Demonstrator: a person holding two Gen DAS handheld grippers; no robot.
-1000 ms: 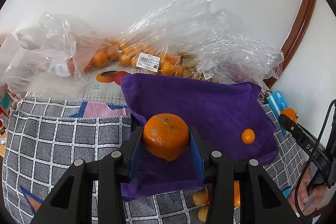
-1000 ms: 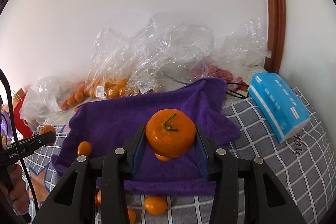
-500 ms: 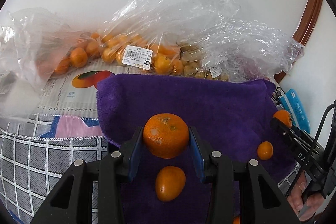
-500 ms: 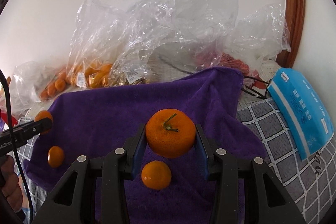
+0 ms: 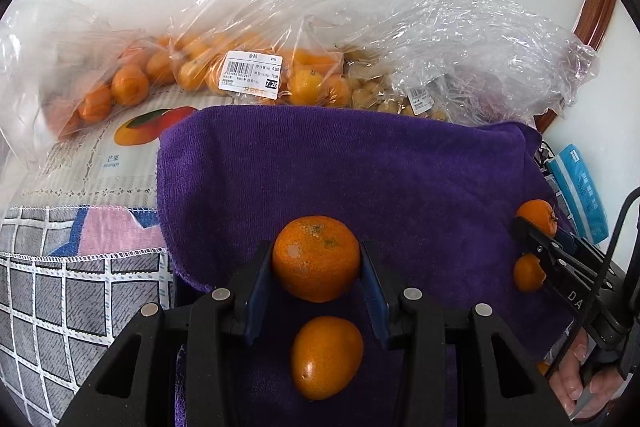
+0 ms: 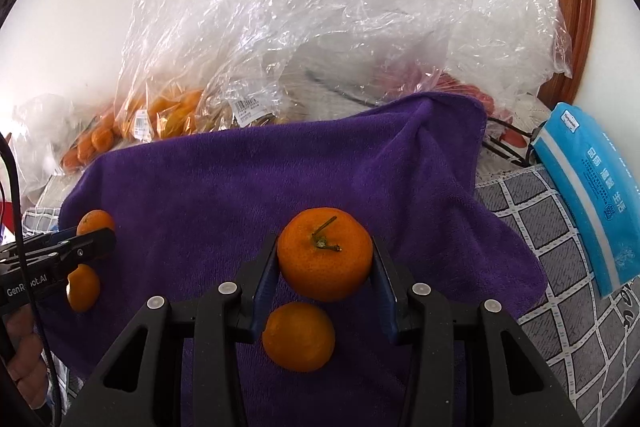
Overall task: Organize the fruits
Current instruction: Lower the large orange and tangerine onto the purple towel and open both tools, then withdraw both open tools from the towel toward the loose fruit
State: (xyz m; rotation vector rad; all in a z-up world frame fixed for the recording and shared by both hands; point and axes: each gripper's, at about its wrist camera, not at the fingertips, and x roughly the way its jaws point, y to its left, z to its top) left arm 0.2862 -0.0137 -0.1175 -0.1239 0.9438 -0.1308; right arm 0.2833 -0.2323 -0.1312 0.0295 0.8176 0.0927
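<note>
We note left hand-held gripper (image 5: 316, 263) and right hand-held gripper (image 6: 325, 259) each clamping mandarin; early release risks roll-off from purple towel (image 5: 360, 167).

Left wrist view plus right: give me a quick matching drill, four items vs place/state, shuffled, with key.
Items
1. stemmed orange
2. stemless orange
3. blue pack
4. price-labelled bag

Places/states
A. behind the purple towel, by the wall
B. clamped in the left gripper
C. on the checked cloth, right of the towel
D. clamped in the right gripper

Pairs: 1-D, 2-B, 3-C, 4-A
</note>
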